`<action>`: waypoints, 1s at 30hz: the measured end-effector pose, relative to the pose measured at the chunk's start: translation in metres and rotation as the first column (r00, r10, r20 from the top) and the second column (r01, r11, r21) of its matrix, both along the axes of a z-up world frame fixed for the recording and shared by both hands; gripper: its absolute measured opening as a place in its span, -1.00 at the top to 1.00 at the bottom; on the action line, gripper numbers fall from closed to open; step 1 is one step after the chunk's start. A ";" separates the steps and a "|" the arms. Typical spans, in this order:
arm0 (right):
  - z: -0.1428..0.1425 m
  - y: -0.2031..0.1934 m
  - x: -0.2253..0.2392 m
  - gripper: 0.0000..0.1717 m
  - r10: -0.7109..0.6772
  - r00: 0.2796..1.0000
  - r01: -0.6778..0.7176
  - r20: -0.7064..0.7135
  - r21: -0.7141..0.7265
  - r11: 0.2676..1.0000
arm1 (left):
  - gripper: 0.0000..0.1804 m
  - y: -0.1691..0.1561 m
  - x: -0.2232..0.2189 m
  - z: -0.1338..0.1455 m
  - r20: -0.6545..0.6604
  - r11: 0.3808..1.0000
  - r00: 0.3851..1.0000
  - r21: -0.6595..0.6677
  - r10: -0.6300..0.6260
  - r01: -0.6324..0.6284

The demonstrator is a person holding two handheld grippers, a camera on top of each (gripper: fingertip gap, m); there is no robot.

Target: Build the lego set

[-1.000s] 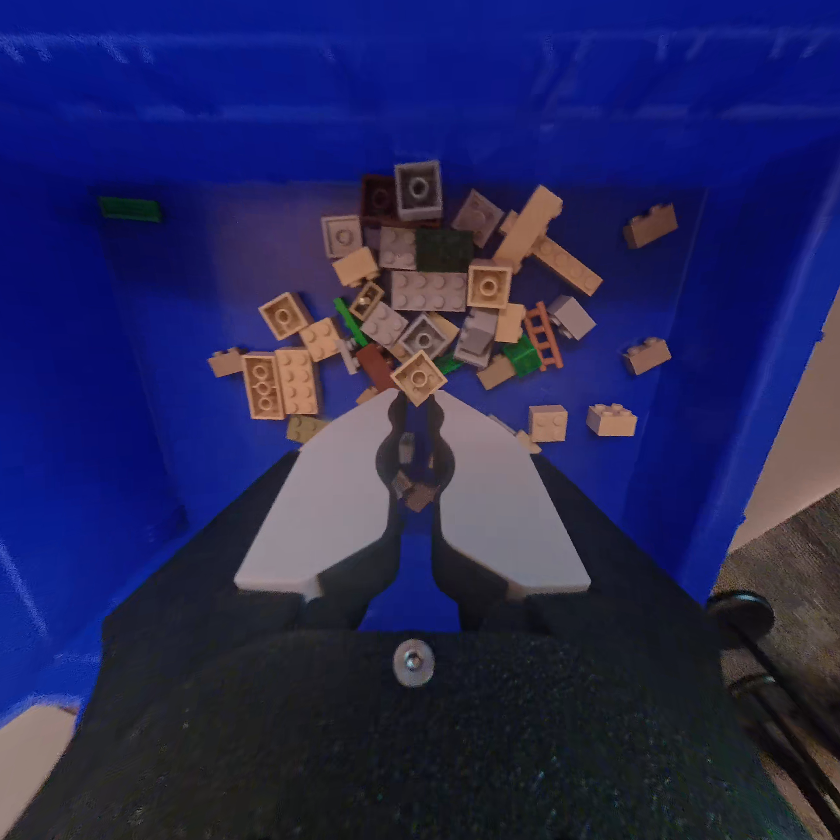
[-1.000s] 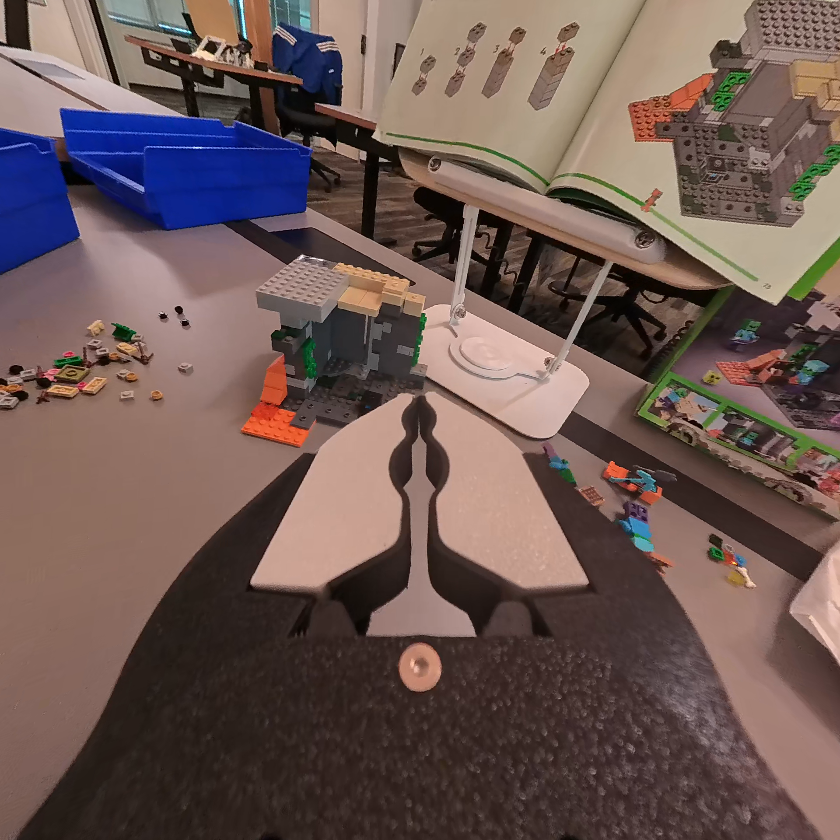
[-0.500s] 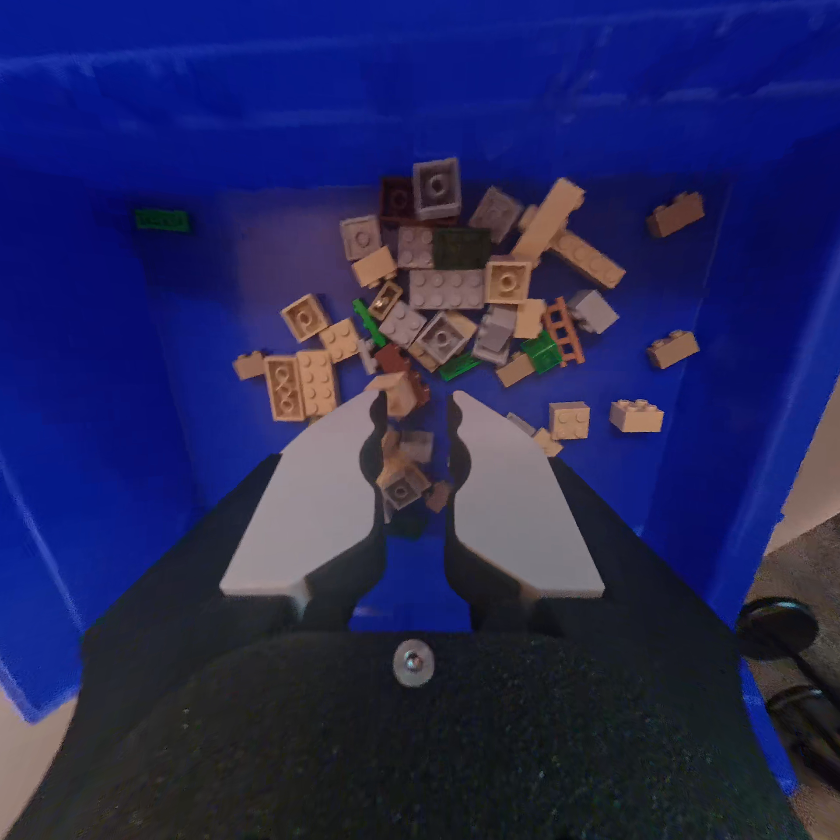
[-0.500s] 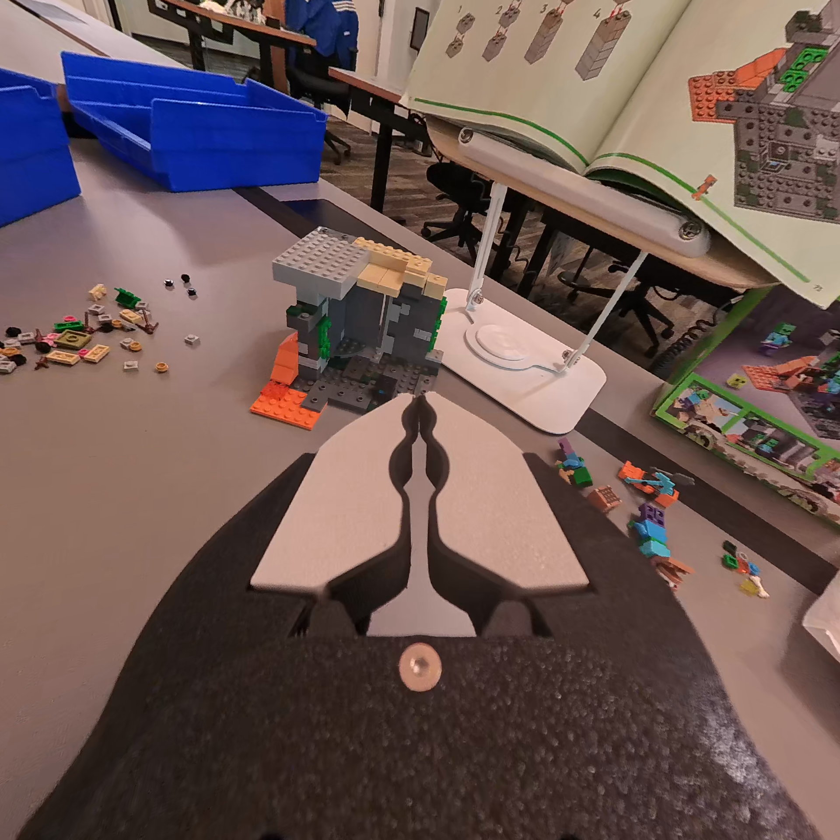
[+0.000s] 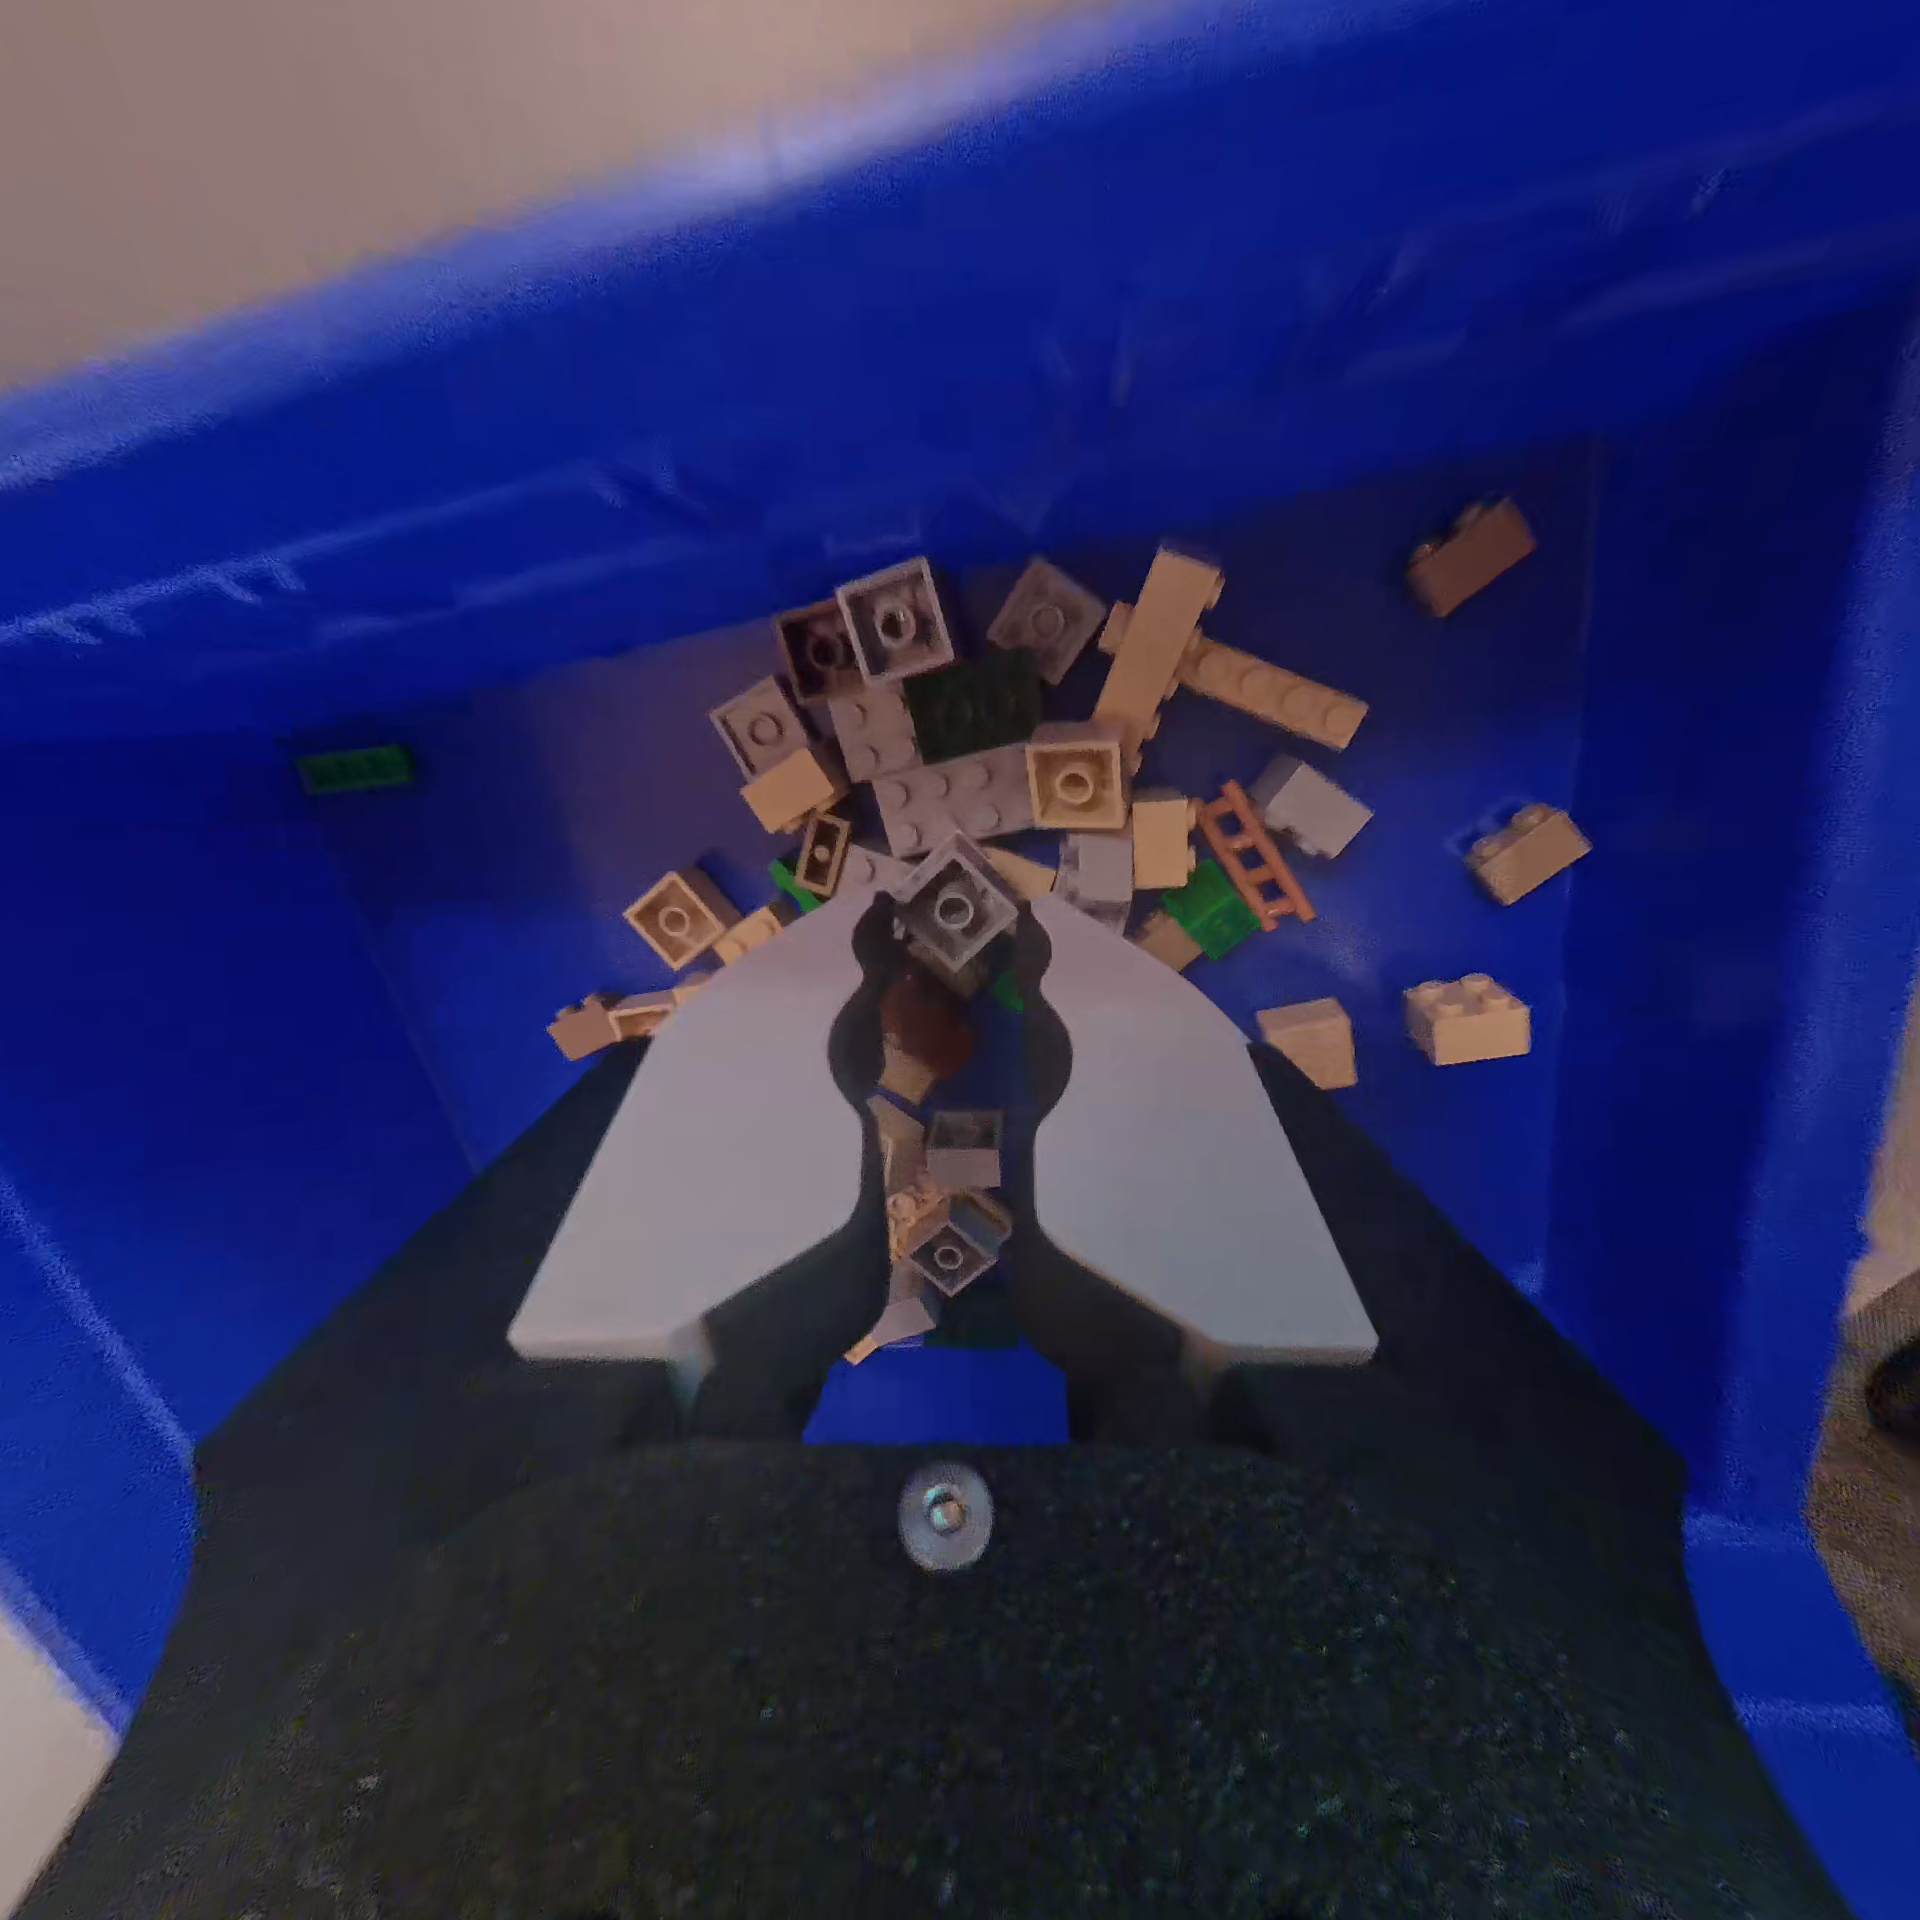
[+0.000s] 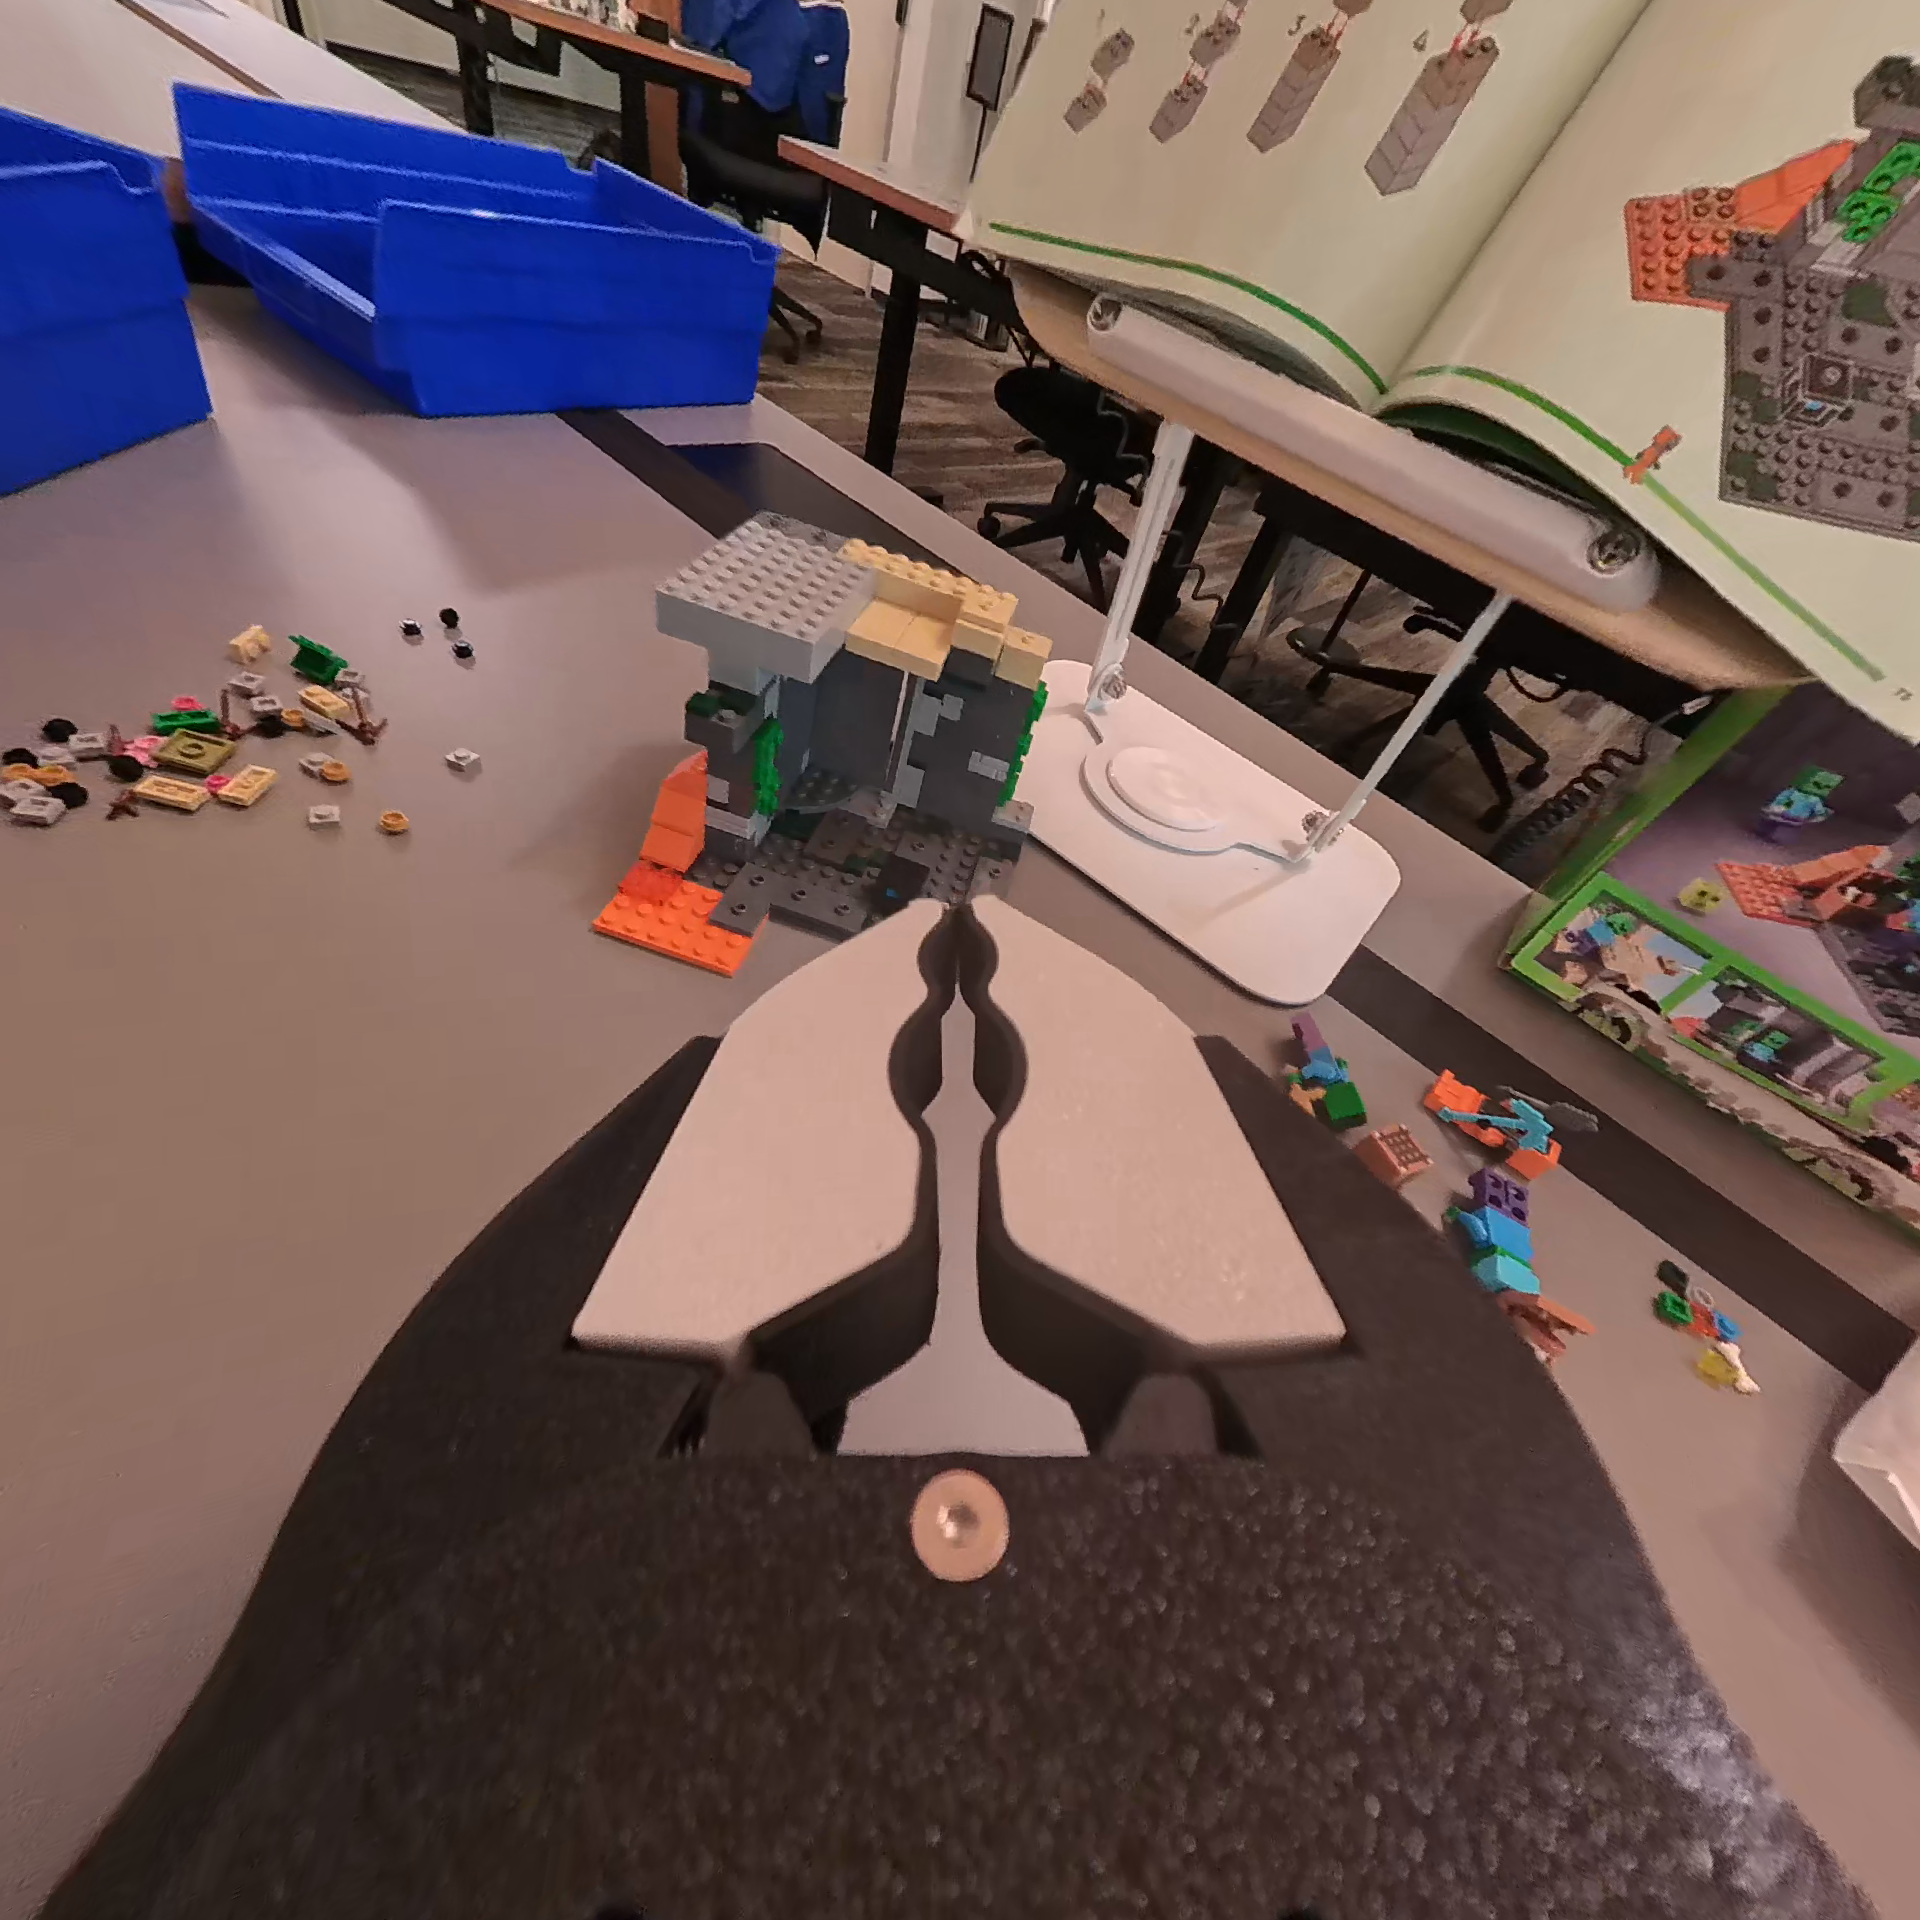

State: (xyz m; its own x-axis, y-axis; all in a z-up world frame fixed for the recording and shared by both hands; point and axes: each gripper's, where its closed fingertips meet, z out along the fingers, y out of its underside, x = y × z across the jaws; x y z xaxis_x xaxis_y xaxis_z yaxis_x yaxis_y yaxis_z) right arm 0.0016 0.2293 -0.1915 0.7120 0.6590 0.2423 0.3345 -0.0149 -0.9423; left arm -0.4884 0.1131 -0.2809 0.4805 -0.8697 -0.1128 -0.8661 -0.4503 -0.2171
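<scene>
Since a second ago the left gripper (image 5: 954, 914) has dropped a tan square brick and now pinches a grey square toy brick (image 5: 954, 914), hollow underside up, at its fingertips. That brick hangs over the brick pile in the blue plastic bin (image 5: 1247, 364). The bin holds tan, grey, dark green and brown bricks, an orange ladder piece (image 5: 1257, 857) and a lone green plate (image 5: 353, 769) far left. Right gripper (image 6: 954, 914) has edged nearer the grey-and-orange brick model (image 6: 831, 727), jaws closed on nothing. An open instruction booklet (image 6: 1455, 208) rests on a white stand (image 6: 1216, 831) at right; its print is too small to read. A green set box (image 6: 1766, 987) lies far right, small loose parts (image 6: 187, 727) left, empty blue bins (image 6: 468, 260) far left.
</scene>
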 end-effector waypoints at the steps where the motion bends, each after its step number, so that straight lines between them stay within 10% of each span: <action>1: 0.003 -0.002 -0.002 1.00 0.012 1.000 -0.012 -0.002 0.004 1.000 | 0.75 0.002 0.007 0.011 0.050 0.999 0.999 0.029 0.013 -0.014; 9: 0.042 -0.061 -0.080 1.00 0.332 0.943 -0.334 0.033 0.103 0.937 | 0.76 -0.005 0.164 0.151 0.717 0.964 0.675 0.265 -0.175 -0.032; 21: 0.105 -0.139 -0.189 0.90 0.613 0.787 -0.605 0.075 0.291 0.741 | 0.76 -0.027 0.278 0.190 0.974 0.976 0.109 0.185 -0.198 0.118; 30: 0.109 -0.152 -0.222 0.81 0.702 0.707 -0.689 0.082 0.301 0.659 | 0.76 -0.039 0.277 0.199 0.986 0.974 0.009 0.162 -0.166 0.156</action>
State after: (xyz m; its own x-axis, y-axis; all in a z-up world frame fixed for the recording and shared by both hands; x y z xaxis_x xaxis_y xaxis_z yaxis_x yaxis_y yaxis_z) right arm -0.2201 0.0776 -0.0821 0.0872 0.8689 0.4872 0.0982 0.4792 -0.8722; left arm -0.2119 0.0737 -0.0821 -0.0201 -0.9443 0.3285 0.1358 -0.3281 -0.9348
